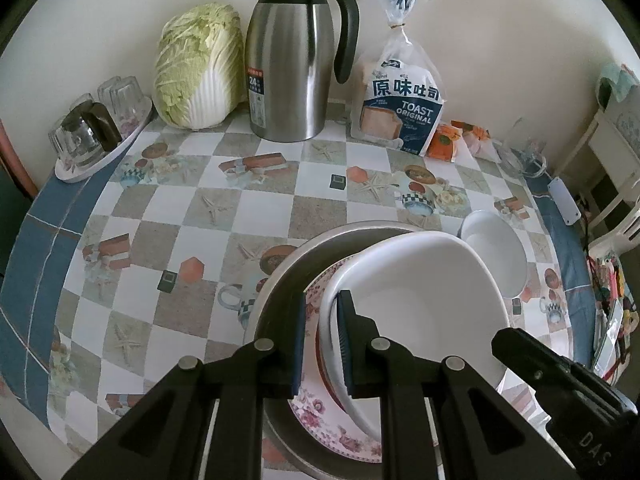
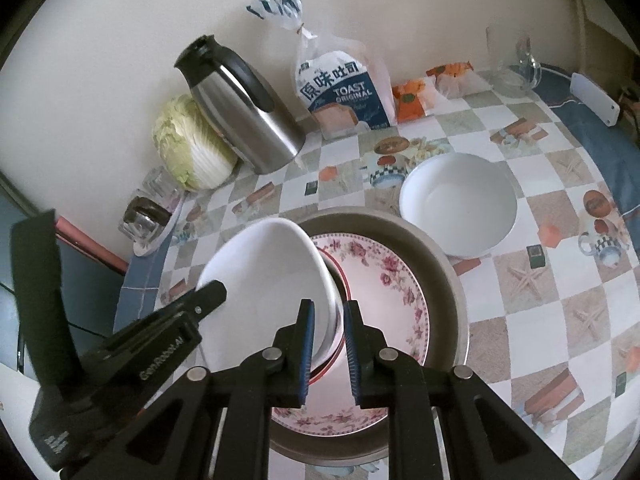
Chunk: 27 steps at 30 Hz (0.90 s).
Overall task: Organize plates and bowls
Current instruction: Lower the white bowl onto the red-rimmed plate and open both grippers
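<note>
Tilted bowl (image 2: 272, 276) on plate (image 2: 384, 280) in basin (image 2: 452, 280) (second bowl (image 2: 460, 208) right).
</note>
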Each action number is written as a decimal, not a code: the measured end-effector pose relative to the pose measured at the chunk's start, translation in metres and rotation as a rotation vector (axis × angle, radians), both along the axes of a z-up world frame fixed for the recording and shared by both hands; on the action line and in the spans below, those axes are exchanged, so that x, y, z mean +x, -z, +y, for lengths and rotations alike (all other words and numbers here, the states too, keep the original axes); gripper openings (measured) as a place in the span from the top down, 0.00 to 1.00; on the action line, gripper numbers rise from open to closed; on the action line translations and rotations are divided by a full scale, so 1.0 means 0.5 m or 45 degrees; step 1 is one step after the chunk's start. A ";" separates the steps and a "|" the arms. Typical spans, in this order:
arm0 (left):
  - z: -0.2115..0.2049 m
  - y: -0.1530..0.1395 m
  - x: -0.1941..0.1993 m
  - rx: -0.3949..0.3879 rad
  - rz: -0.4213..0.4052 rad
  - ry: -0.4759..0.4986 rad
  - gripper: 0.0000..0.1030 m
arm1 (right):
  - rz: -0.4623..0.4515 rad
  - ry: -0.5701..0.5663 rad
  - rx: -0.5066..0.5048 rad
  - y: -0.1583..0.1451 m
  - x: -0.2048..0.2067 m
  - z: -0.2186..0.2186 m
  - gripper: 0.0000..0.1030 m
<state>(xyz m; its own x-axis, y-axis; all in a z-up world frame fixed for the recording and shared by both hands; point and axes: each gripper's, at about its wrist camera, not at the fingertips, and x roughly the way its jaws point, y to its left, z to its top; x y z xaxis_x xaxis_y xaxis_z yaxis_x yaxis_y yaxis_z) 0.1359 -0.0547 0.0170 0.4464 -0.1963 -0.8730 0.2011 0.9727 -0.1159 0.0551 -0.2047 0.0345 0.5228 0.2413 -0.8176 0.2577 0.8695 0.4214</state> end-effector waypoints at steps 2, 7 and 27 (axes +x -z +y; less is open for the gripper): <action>0.002 0.001 0.002 -0.008 -0.001 -0.004 0.85 | 0.003 0.003 0.005 0.001 0.000 -0.002 0.83; 0.007 0.004 0.007 -0.036 0.009 -0.018 0.83 | 0.005 0.002 0.015 0.005 -0.001 -0.005 0.83; -0.032 -0.076 -0.033 -0.036 -0.132 0.055 0.51 | -0.048 0.065 0.033 -0.032 -0.017 -0.062 0.83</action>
<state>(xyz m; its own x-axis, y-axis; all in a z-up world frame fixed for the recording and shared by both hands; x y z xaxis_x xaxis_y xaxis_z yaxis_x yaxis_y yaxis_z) 0.1196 -0.0706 0.0548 0.5245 -0.2415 -0.8164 0.2554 0.9594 -0.1197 0.0468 -0.2358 0.0504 0.5654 0.2344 -0.7908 0.2852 0.8441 0.4541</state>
